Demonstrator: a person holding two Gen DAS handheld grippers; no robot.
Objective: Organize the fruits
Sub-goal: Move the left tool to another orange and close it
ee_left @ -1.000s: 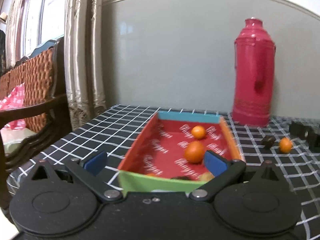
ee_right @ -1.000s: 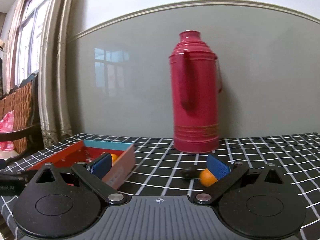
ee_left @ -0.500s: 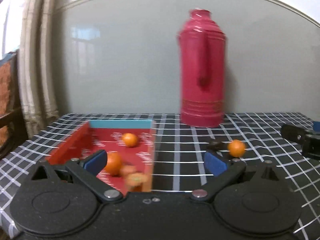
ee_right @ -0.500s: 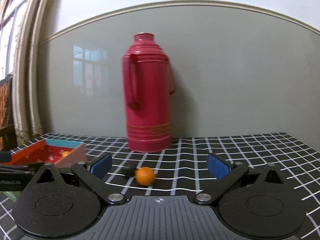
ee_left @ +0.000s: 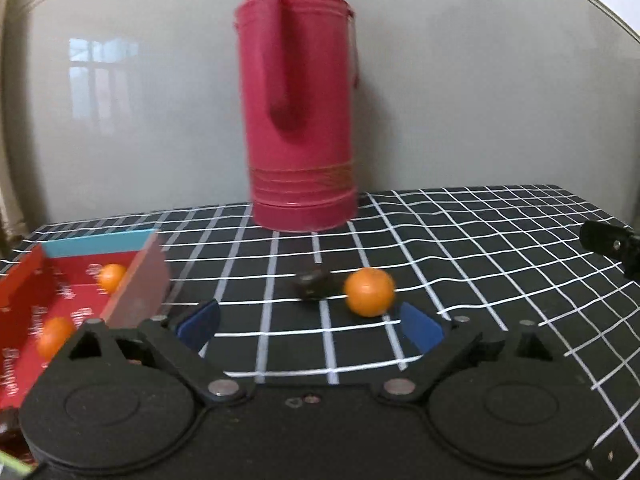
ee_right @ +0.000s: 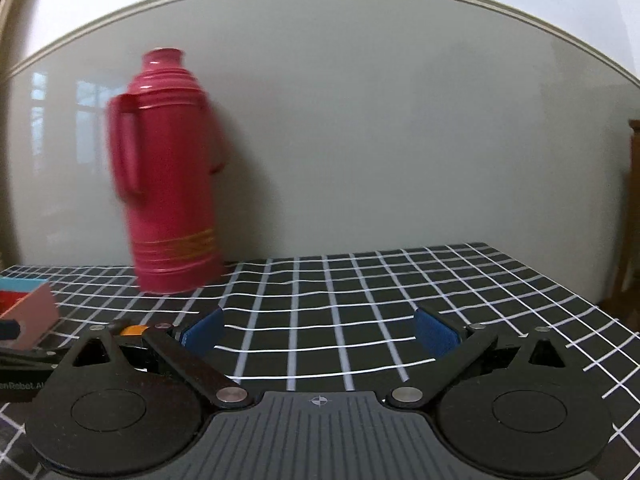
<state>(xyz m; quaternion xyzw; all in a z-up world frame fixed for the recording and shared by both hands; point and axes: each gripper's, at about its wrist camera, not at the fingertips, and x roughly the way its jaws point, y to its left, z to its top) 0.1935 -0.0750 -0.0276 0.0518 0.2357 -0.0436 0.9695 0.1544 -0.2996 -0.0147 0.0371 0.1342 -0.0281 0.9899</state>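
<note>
An orange (ee_left: 369, 292) lies on the black checked tablecloth (ee_left: 500, 256), next to a small dark fruit (ee_left: 312, 285). My left gripper (ee_left: 310, 326) is open and empty, just short of them, the orange near its right pad. A red box (ee_left: 136, 292) at the left holds two oranges (ee_left: 111, 277) (ee_left: 54, 336). My right gripper (ee_right: 318, 330) is open and empty over bare cloth. A sliver of the orange (ee_right: 134, 330) shows behind its left finger. The box corner (ee_right: 34, 306) is at the far left.
A tall red thermos (ee_left: 298, 112) stands at the back against the wall; it also shows in the right wrist view (ee_right: 168, 184). The other gripper's tip (ee_left: 612, 240) shows at the right edge. The table's right edge (ee_right: 580, 296) is near.
Both grippers swung to the right. The box slid to the left of both views. The loose orange now lies between the left gripper's pads' line and left of the right gripper.
</note>
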